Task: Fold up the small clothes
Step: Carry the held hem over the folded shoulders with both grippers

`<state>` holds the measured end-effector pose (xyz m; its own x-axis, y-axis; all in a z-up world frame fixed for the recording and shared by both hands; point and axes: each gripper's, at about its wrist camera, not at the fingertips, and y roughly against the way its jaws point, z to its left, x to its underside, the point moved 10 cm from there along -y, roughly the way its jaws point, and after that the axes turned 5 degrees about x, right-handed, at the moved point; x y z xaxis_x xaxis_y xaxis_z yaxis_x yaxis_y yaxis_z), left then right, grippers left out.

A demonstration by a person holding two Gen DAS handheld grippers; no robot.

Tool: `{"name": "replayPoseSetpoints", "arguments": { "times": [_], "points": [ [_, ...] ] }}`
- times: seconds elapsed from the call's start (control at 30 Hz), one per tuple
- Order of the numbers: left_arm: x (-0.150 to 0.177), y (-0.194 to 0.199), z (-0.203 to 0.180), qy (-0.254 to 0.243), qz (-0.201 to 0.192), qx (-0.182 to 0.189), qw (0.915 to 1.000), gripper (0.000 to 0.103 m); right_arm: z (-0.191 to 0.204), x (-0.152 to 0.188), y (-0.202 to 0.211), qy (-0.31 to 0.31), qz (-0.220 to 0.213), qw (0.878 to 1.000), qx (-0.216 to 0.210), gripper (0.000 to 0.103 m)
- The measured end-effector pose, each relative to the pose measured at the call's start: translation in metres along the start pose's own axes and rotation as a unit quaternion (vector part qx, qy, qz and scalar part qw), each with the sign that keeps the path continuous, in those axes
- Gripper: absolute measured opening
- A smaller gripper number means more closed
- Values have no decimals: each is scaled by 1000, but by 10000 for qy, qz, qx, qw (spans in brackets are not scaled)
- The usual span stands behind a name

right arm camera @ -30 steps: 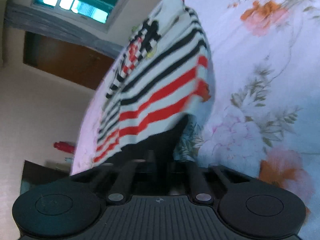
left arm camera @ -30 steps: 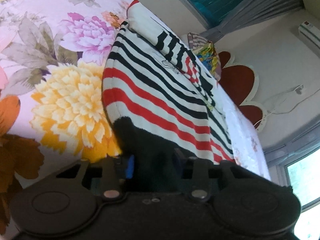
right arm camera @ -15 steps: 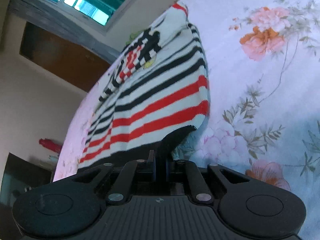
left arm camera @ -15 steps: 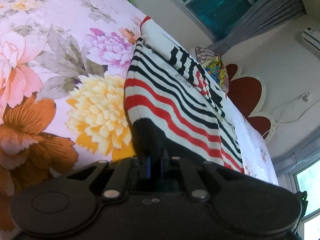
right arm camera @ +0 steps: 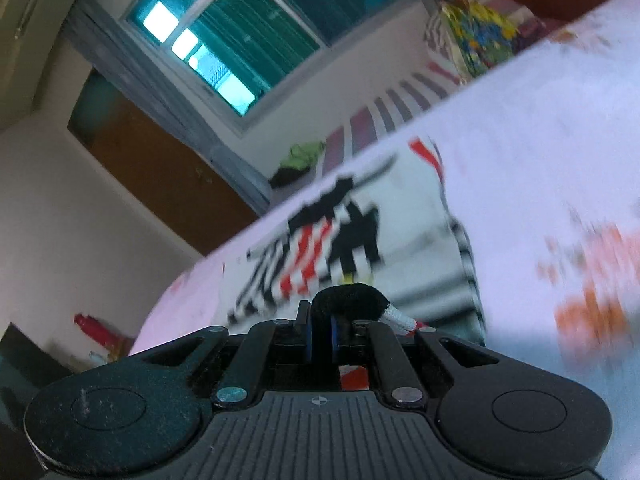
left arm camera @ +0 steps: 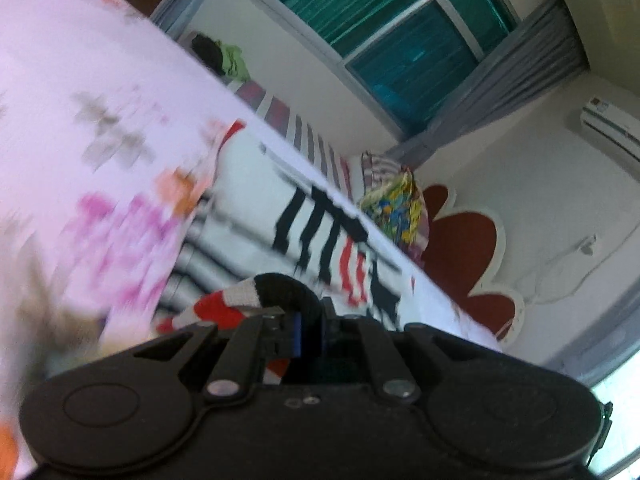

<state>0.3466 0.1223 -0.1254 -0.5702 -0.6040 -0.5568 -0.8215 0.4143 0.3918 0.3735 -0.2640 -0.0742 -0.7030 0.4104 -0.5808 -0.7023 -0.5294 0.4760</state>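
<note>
A small white knit sweater (left arm camera: 256,200) with black and red stripes lies on the floral bedsheet (left arm camera: 80,80); it also shows in the right wrist view (right arm camera: 408,232). My left gripper (left arm camera: 310,330) is shut on the sweater's black hem (left arm camera: 288,288), which curls over the fingertips. My right gripper (right arm camera: 322,332) is shut on the other corner of the black hem (right arm camera: 352,300). Both hold the hem raised above the sweater's chest pattern. Both views are blurred.
A colourful pillow (left arm camera: 394,204) sits at the bed's head, also in the right wrist view (right arm camera: 476,36). A green and black garment (left arm camera: 224,58) lies beyond the bed's far edge. A window (left arm camera: 400,32) and a brown door (right arm camera: 152,160) stand behind.
Both grippers have lifted the black hem off the sheet and carried it forward over the sweater towards its collar. The views have tilted upwards and blurred.
</note>
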Motion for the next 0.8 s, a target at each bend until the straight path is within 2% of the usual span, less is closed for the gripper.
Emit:
{"name": "replayPoseSetpoints", "arguments": {
  "times": [0.17,0.37,0.53,0.7,0.77,0.8],
  "points": [
    [-48,-52,-5,-76,-45,-17,10000,7,0,-53,-49,-133,-73,9998,-150,8],
    [-89,-127,5,-368,209,-252,9988,7,-18,-104,-119,-614,9,9978,-247,8],
    [-105,-182,27,-394,463,-537,9967,7,-46,-119,-173,-720,287,9970,-80,8],
    [-111,-219,44,-325,715,-580,9952,8,-75,-122,-209,-881,501,9948,-41,9],
    [-114,-230,45,-421,659,-432,9960,18,-79,-125,-218,-763,430,9960,-150,9],
    [-117,-232,45,-416,504,-360,9972,25,-79,-129,-220,-579,277,9978,-165,9]
  ]
}}
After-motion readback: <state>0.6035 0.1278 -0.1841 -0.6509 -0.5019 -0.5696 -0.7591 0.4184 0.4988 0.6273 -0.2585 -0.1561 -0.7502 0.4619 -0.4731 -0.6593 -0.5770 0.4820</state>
